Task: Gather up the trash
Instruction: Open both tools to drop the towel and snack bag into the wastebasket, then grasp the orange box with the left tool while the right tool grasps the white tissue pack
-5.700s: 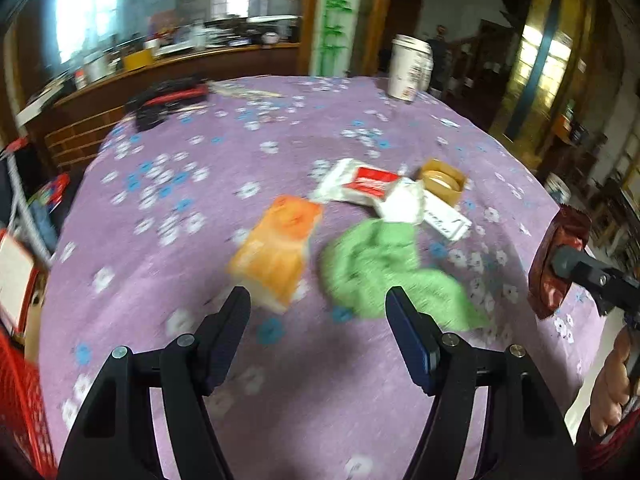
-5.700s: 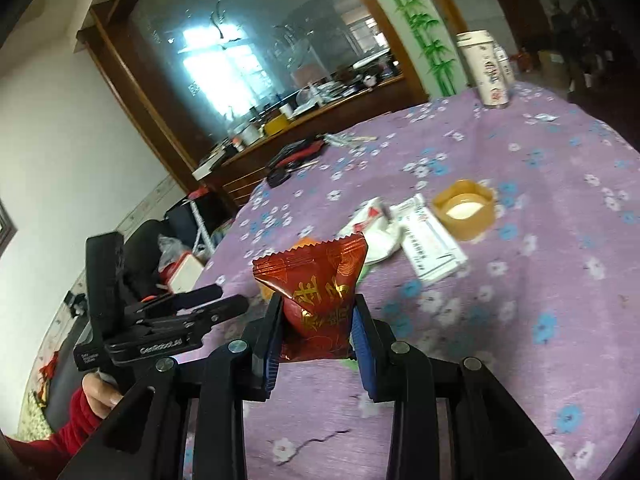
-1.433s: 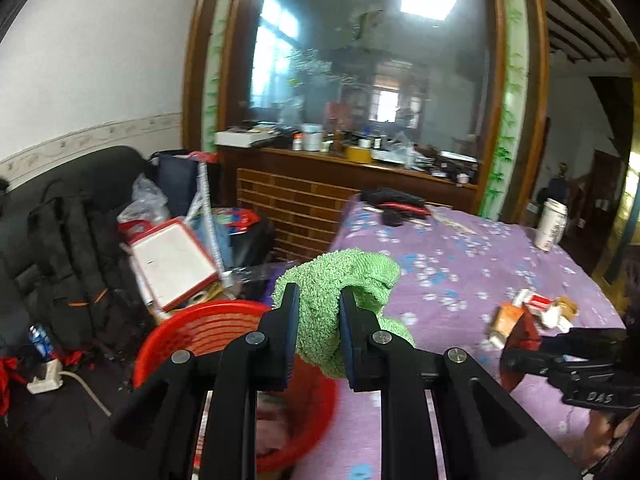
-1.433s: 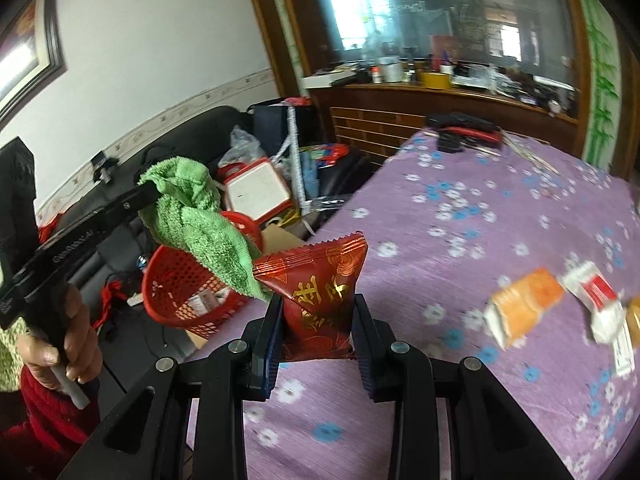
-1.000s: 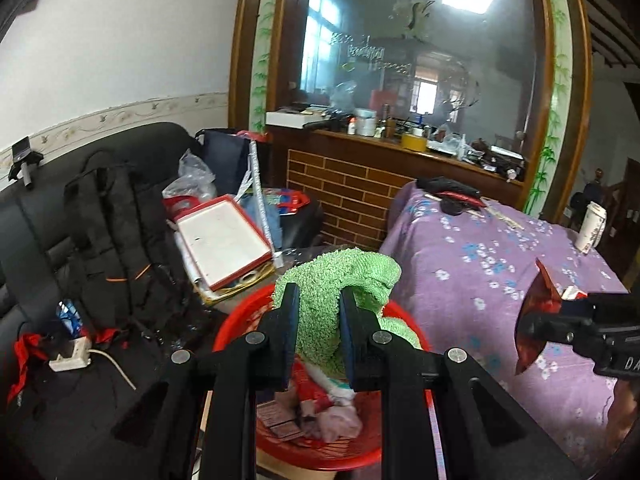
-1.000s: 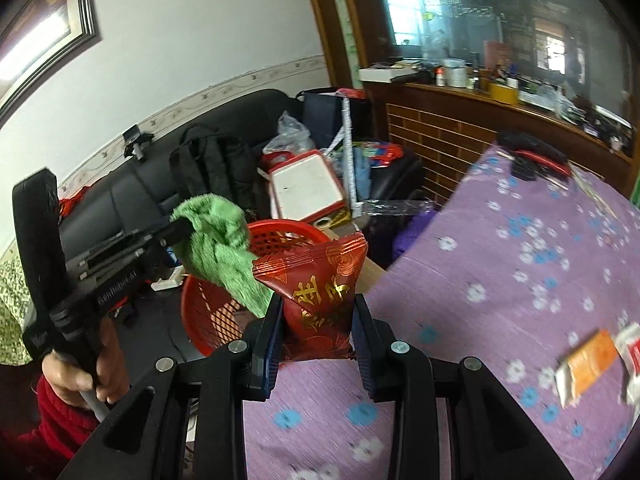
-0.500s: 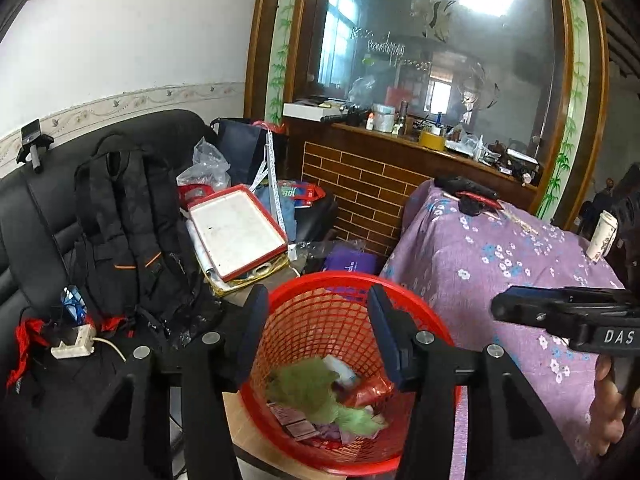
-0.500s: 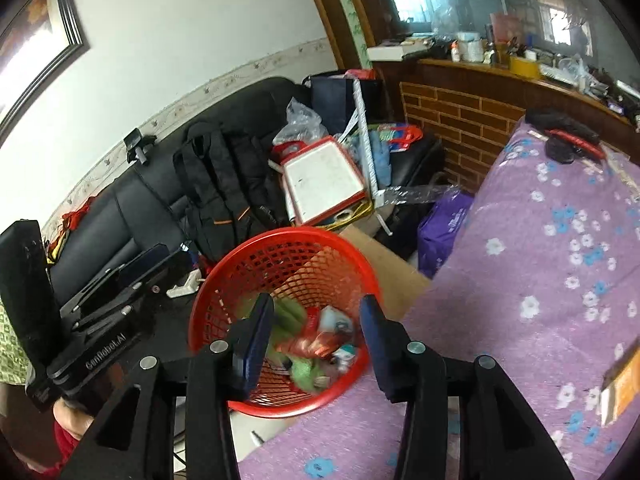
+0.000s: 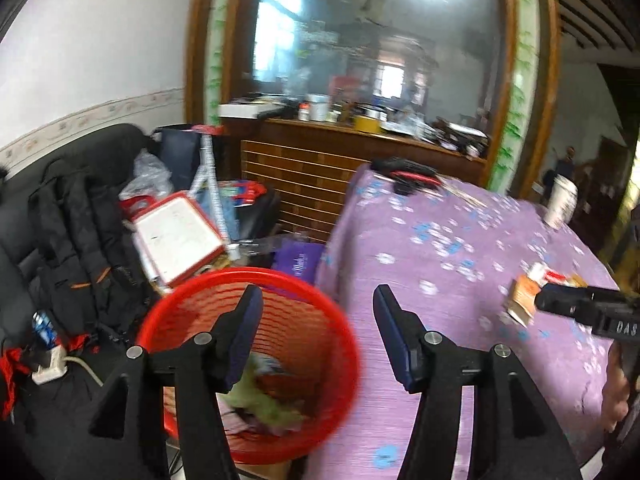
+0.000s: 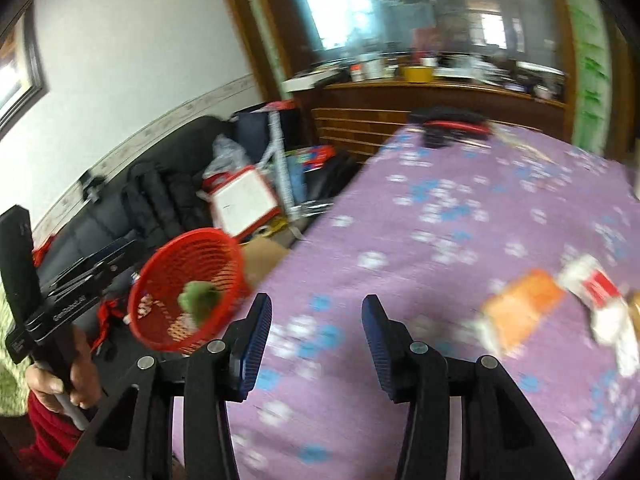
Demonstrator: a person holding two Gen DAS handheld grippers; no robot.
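Now both grippers, left [image 9: 316, 332] and right [image 10: 316, 334], have just opened and hold nothing. Green cloth [image 10: 198, 300] lies in the red basket [image 10: 160, 268]

The basket [image 9: 168, 320] was red, the cloth [image 10: 198, 300] inside it green; the counter [image 10: 440, 240] wore purple with white and blue flowers.

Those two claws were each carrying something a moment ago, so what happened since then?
Both let go. The left claw dropped its green cloth into the red basket, and the right claw dropped its red snack packet there too. Both claws' jaws have just been opening, with nothing between them now, and have swung back toward the purple table. The orange packet stays on the table.
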